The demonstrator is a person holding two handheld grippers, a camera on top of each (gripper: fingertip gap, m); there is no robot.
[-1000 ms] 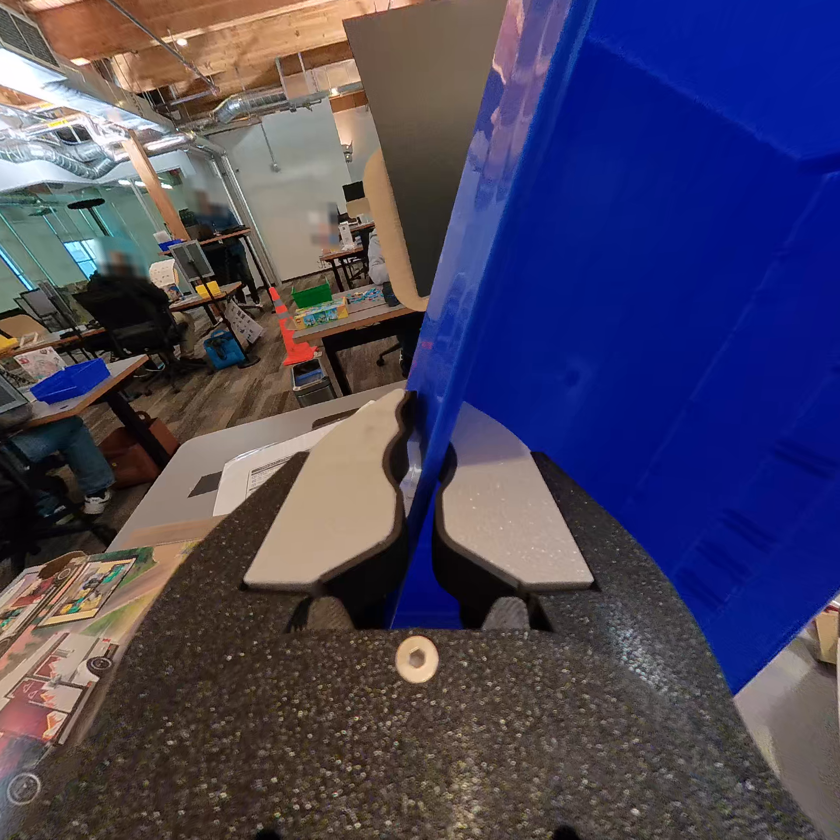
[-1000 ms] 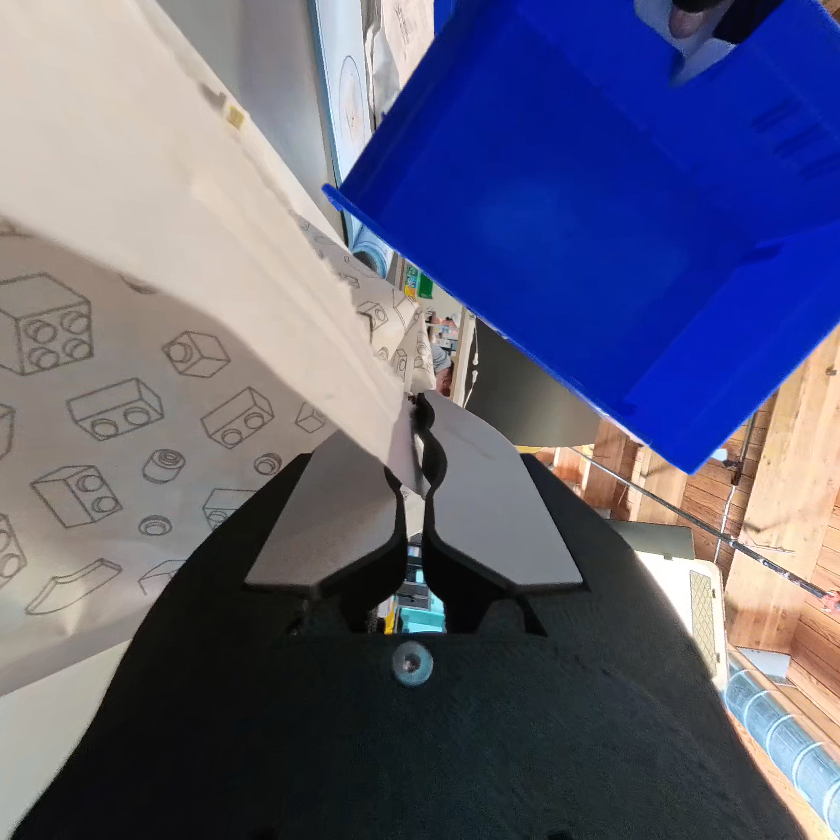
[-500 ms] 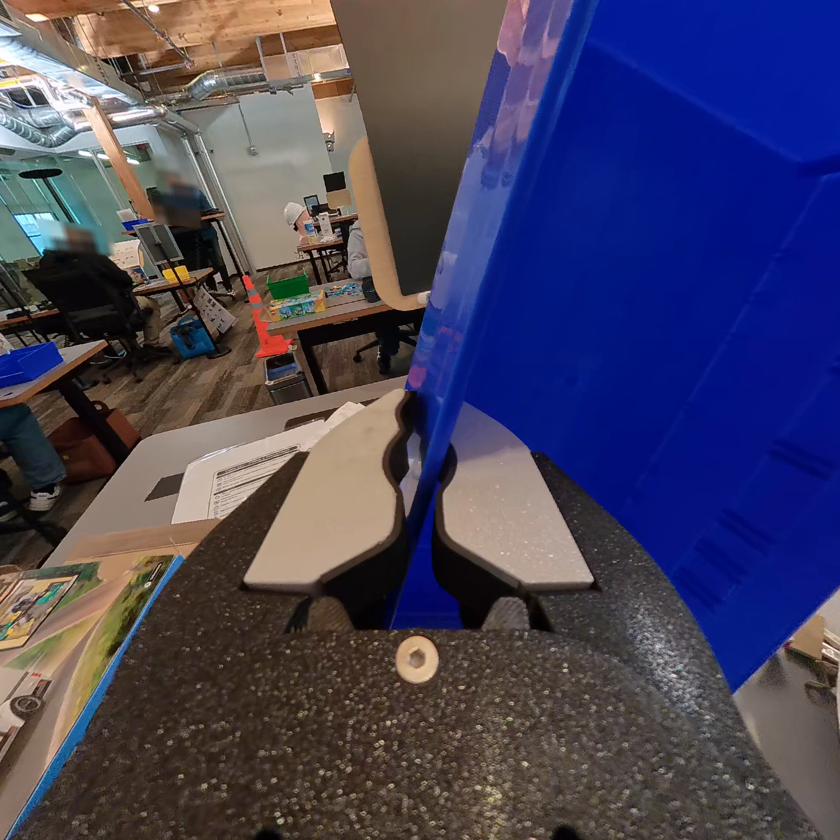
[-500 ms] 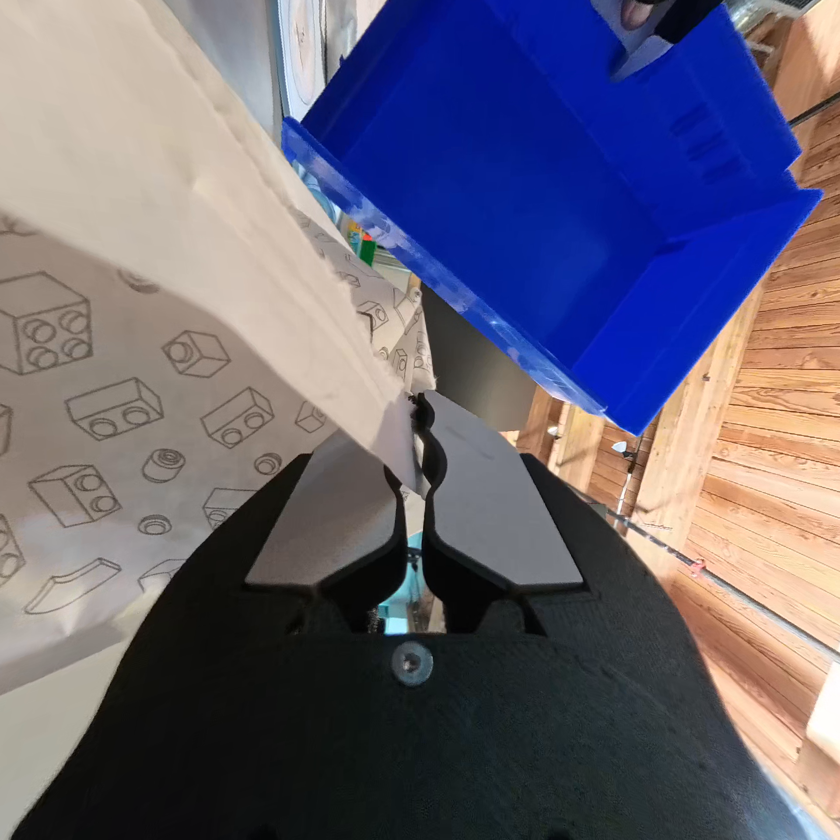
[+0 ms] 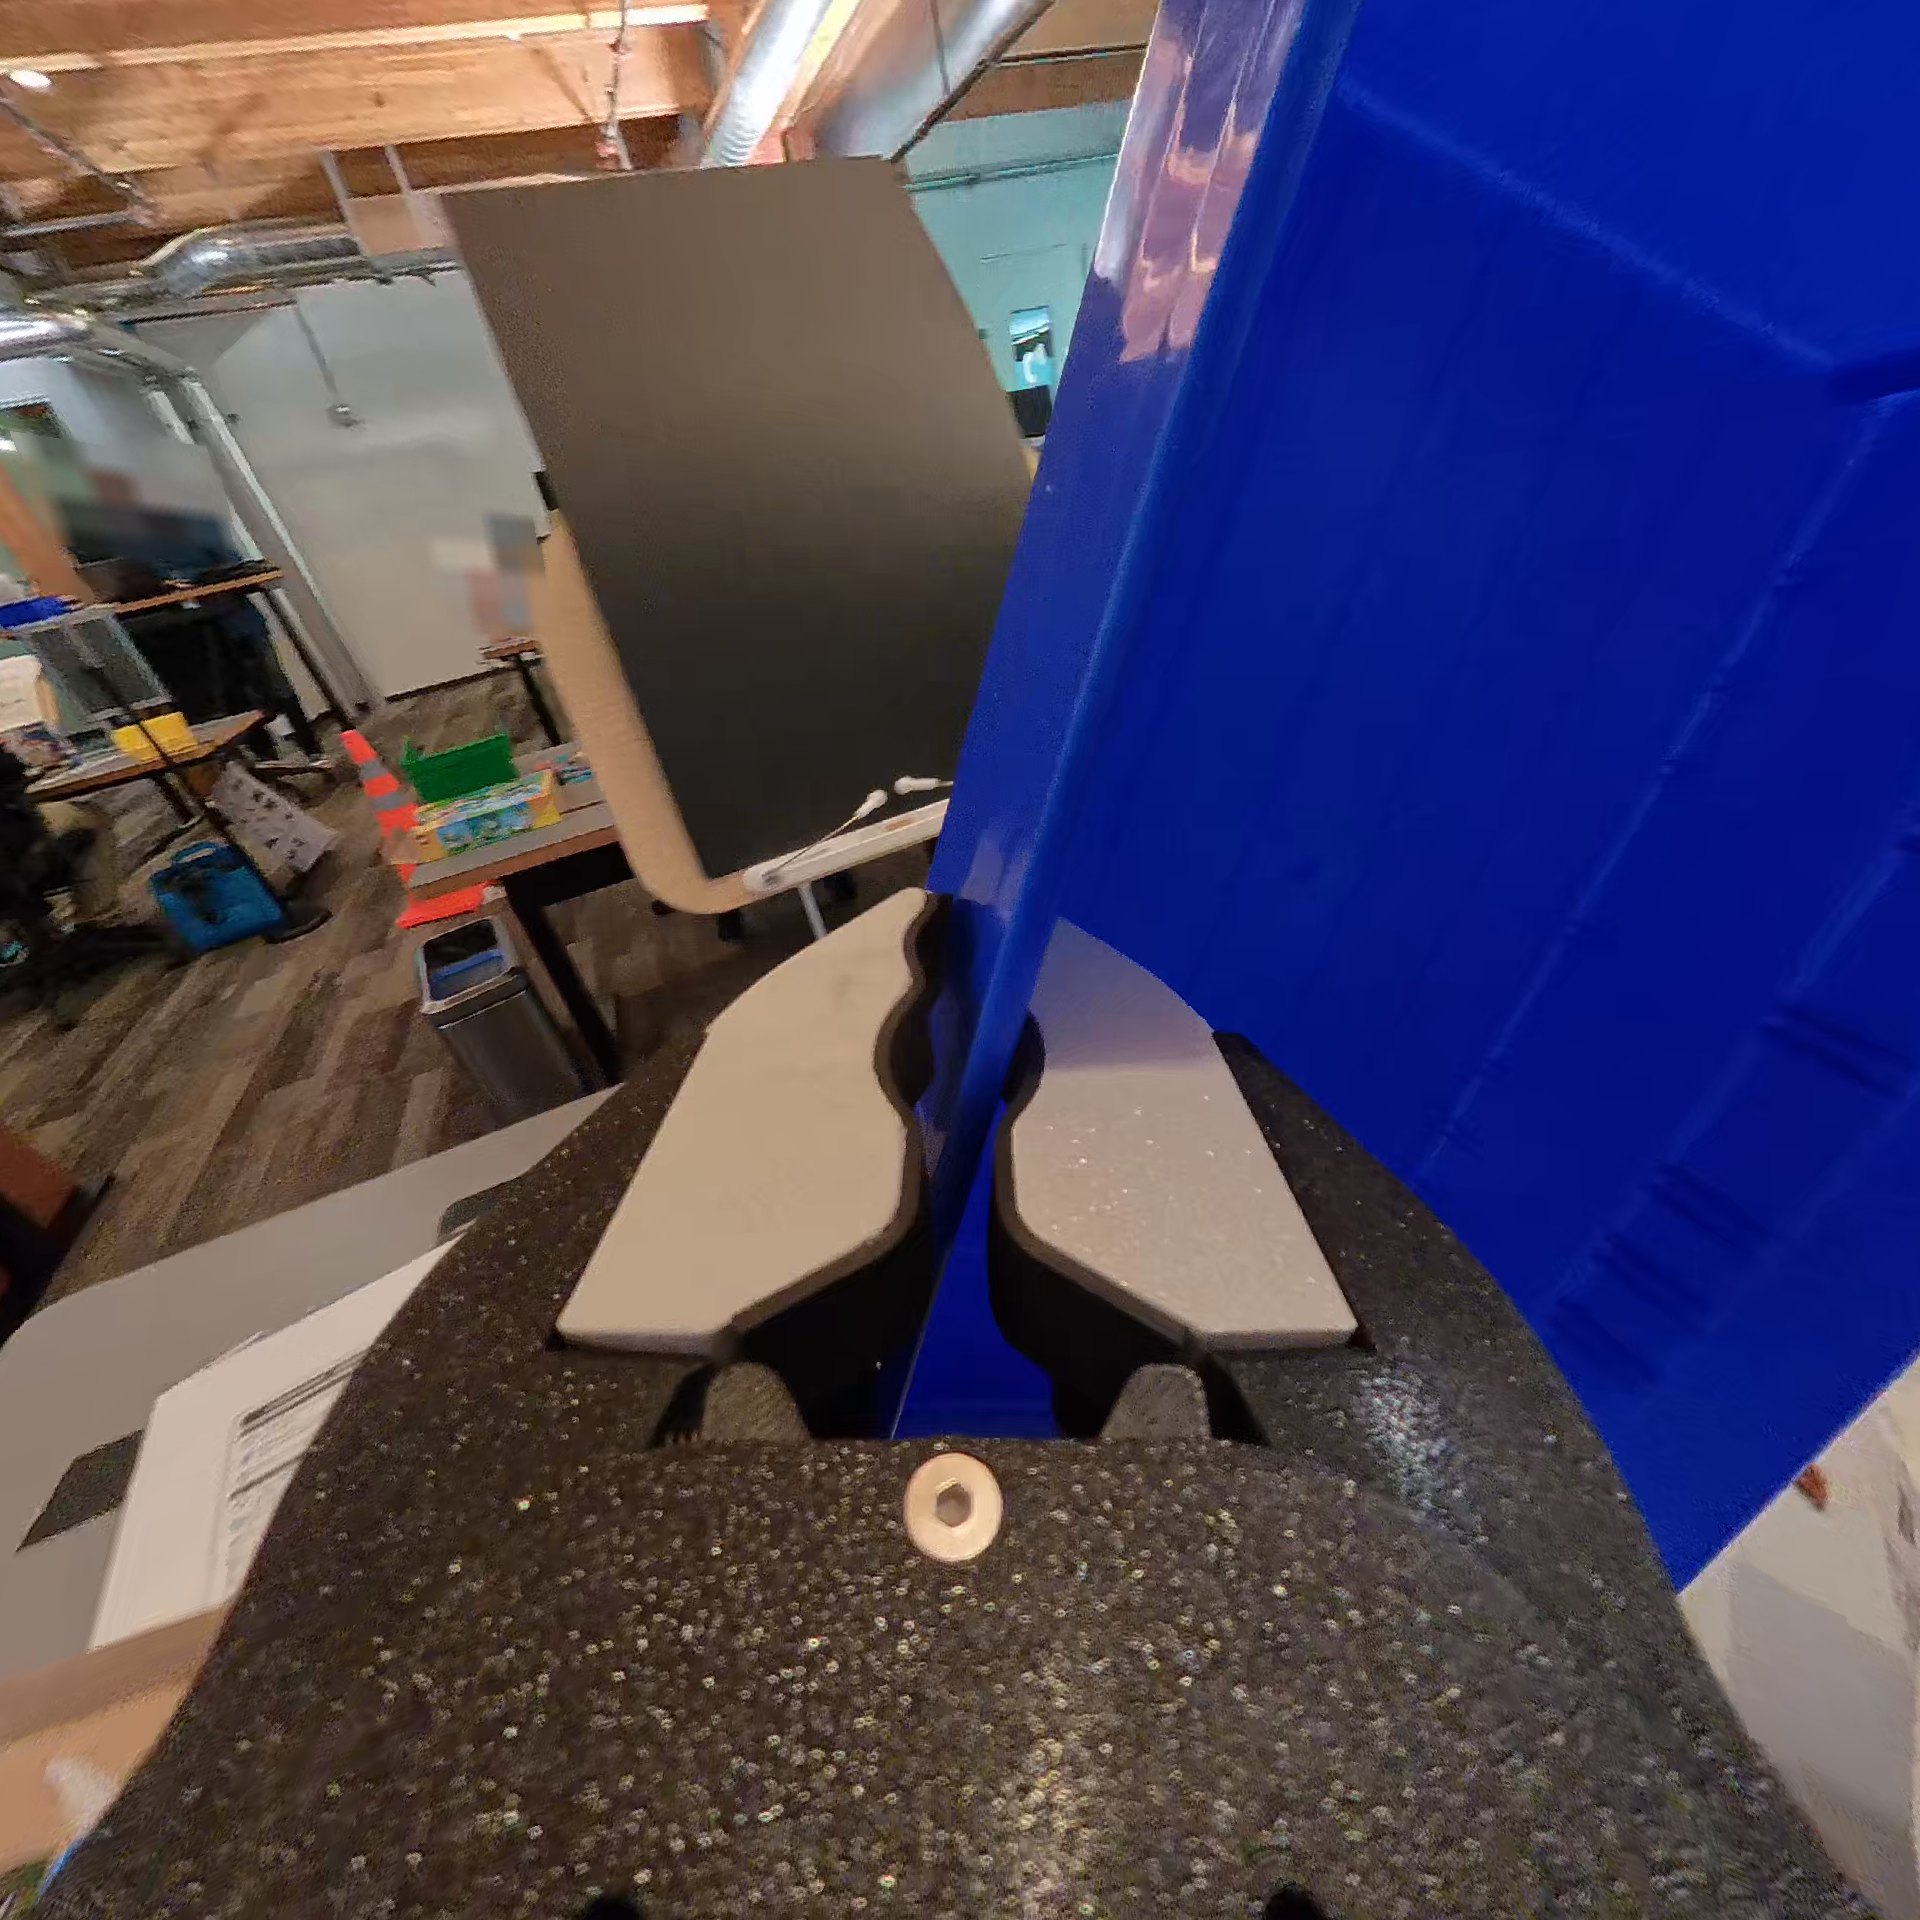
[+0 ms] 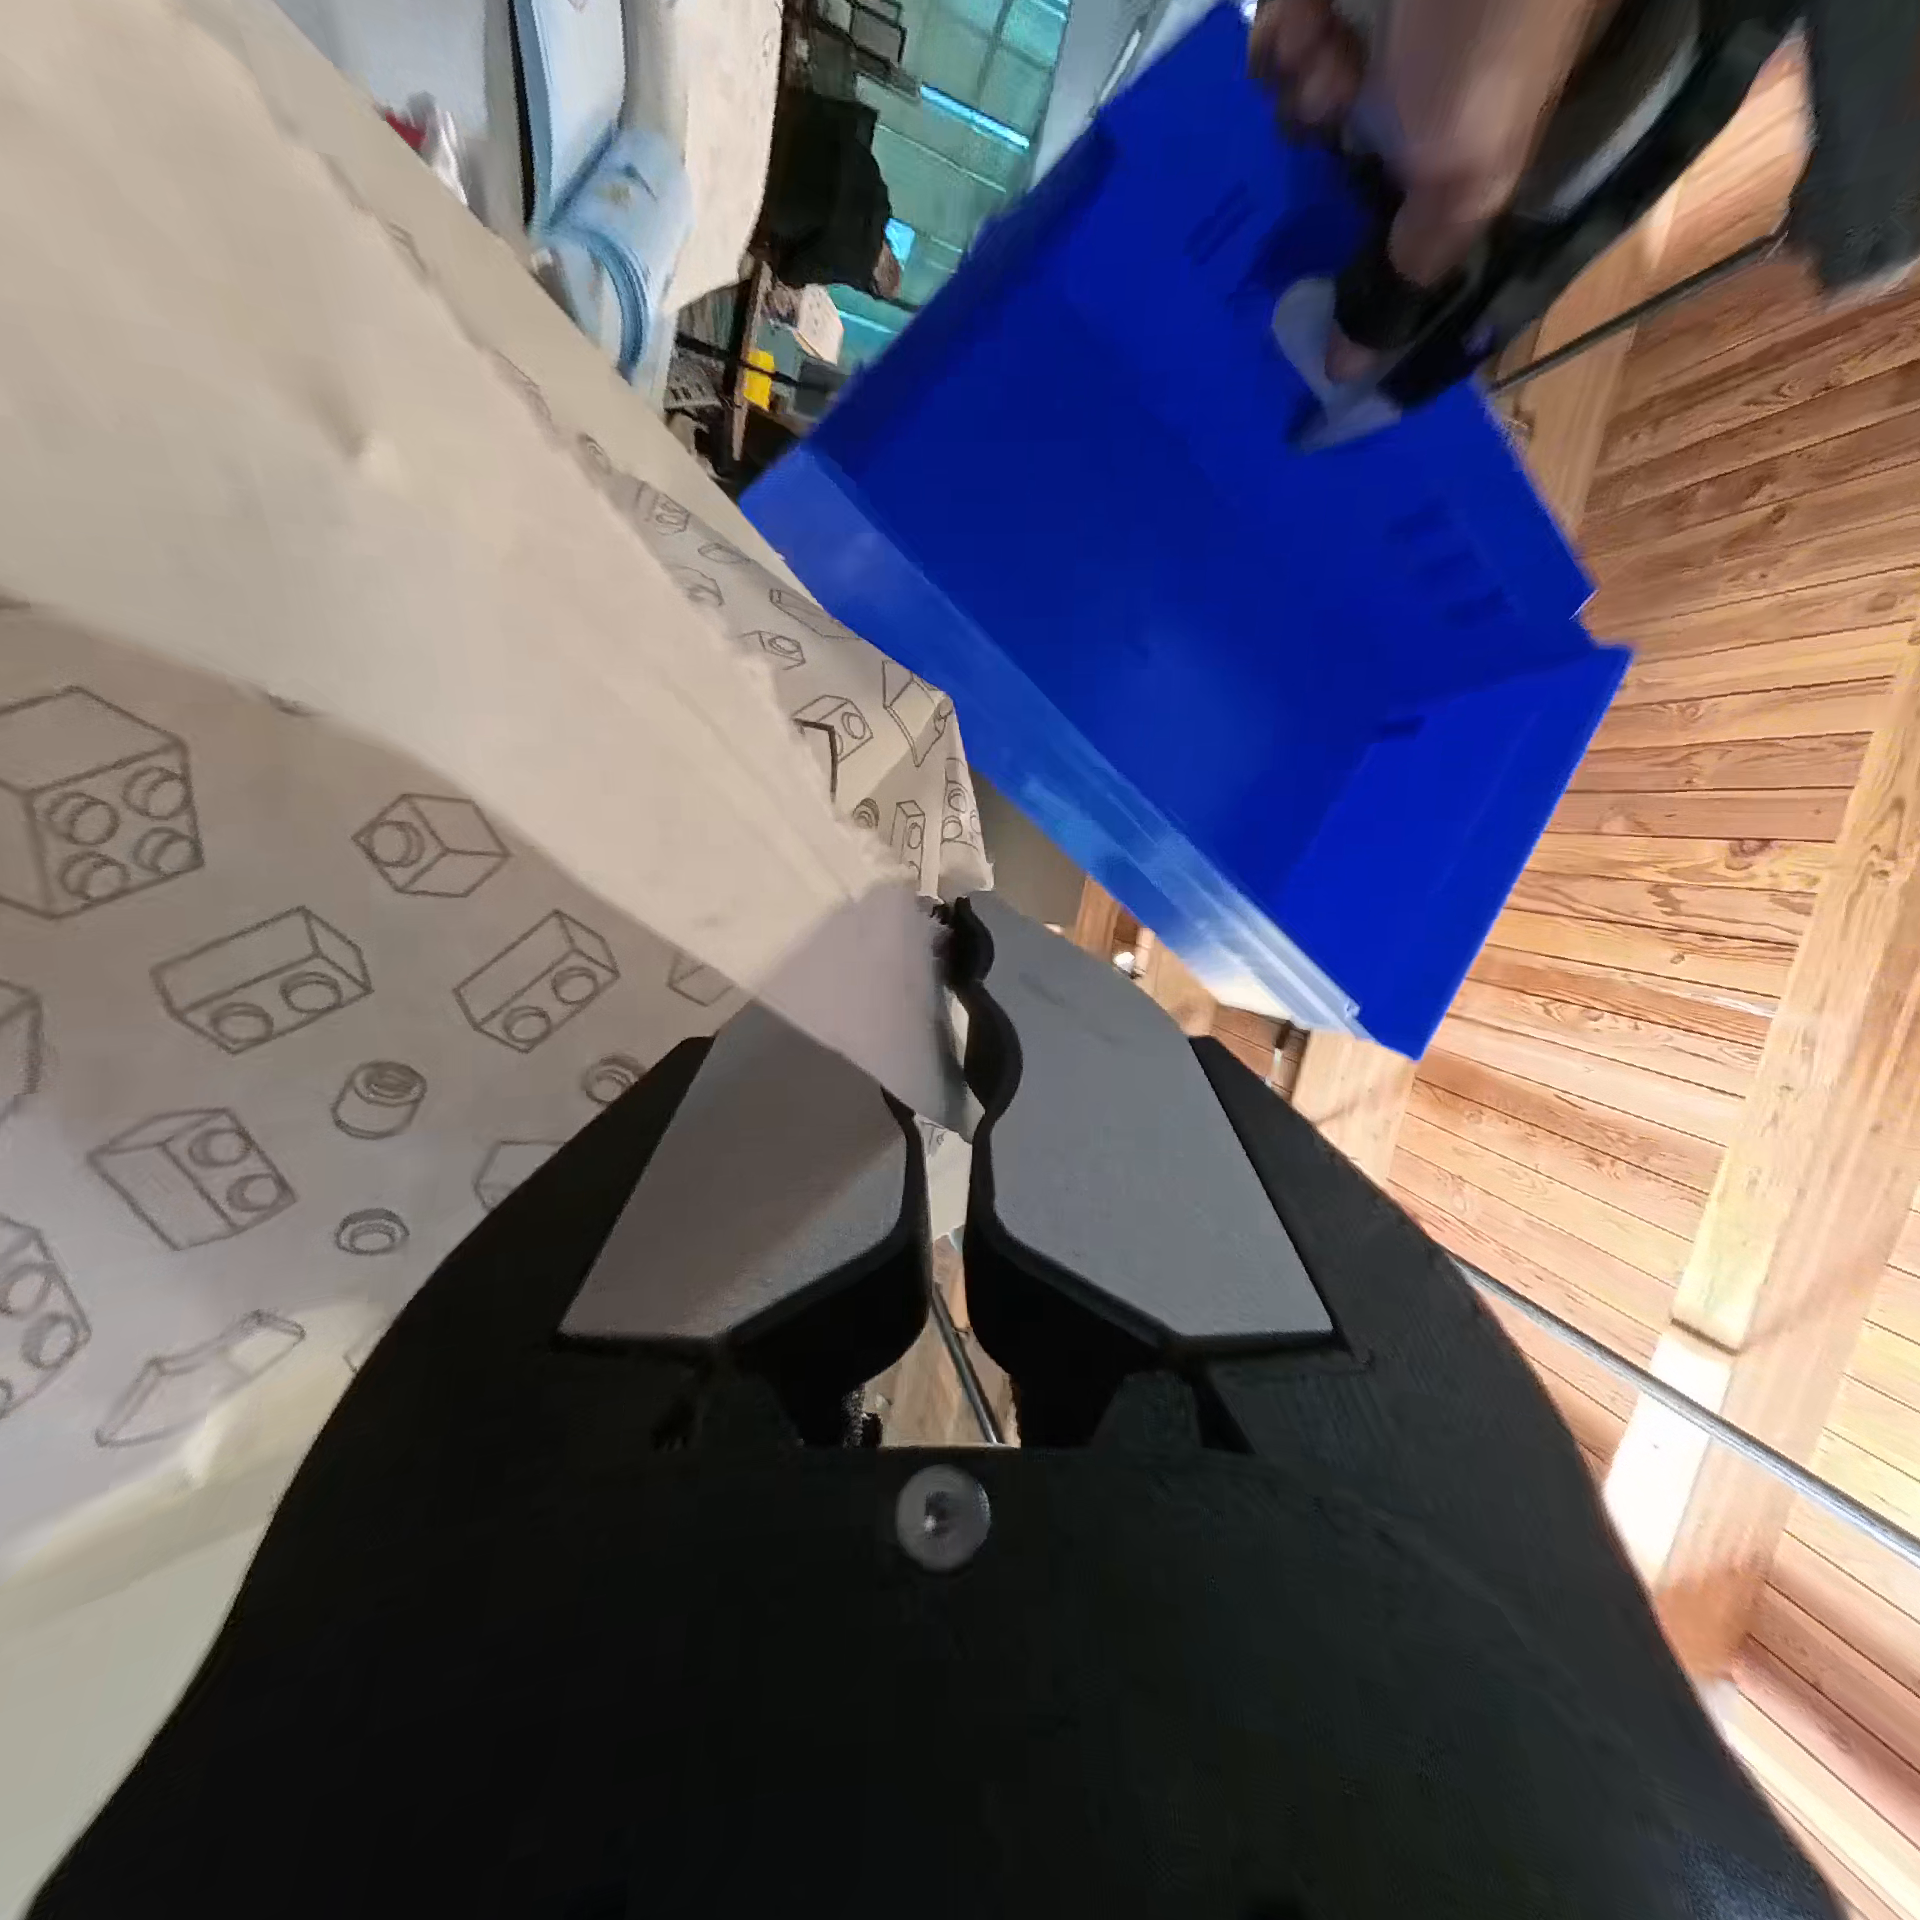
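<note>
My left gripper (image 5: 971, 997) is shut on the wall of a blue plastic bin (image 5: 1455, 727), which fills the right side of the left wrist view and is held up in the air. The same bin (image 6: 1195, 644) shows in the right wrist view, tilted, with the left gripper and a hand (image 6: 1382, 208) at its far wall. My right gripper (image 6: 961, 940) is shut on the torn edge of a white paper bag (image 6: 343, 727) printed with outlines of toy bricks. The bag hangs to the left of the fingers, close beside the bin's rim.
A dark panel with a cardboard edge (image 5: 748, 540) stands ahead of the left gripper. A grey table with a printed sheet (image 5: 229, 1455) lies below left. Farther off are desks, a green bin (image 5: 457, 764), an orange cone (image 5: 379, 790) and a waste bin (image 5: 488, 1018). Wooden planks (image 6: 1714, 935) fill the right wrist view's right side. The grippers' ends are close to 30 cm from one another.
Both grippers kept their grips. The left gripper with the bin swung right and tilted up. In the right wrist view the bin moved right and turned, and the hand on it came into sight.
</note>
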